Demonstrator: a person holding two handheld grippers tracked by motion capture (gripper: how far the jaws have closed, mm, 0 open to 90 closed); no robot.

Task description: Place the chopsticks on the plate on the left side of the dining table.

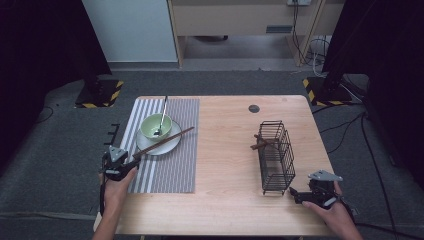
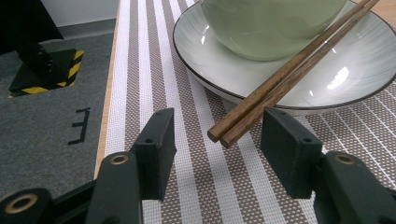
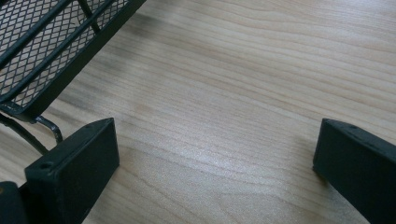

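A pair of brown chopsticks (image 1: 165, 141) leans on the rim of a white plate (image 1: 172, 146) that holds a green bowl (image 1: 154, 126), and a metal spoon (image 1: 162, 112) stands in the bowl. In the left gripper view the chopsticks' (image 2: 289, 77) near ends lie between the jaws of my left gripper (image 2: 217, 144), which is open with its pads clear of the wood. My left gripper (image 1: 134, 161) sits at the placemat's left edge. My right gripper (image 1: 294, 194) rests low near the front right of the table. Its jaws (image 3: 215, 158) stand wide open over bare wood.
A striped placemat (image 1: 170, 175) covers the table's left part. A black wire basket (image 1: 276, 155) lies on its side at the right, with brown sticks (image 1: 260, 144) poking from it; its corner (image 3: 46, 42) is just left of the right gripper. A dark round cap (image 1: 254, 108) sits near the far edge.
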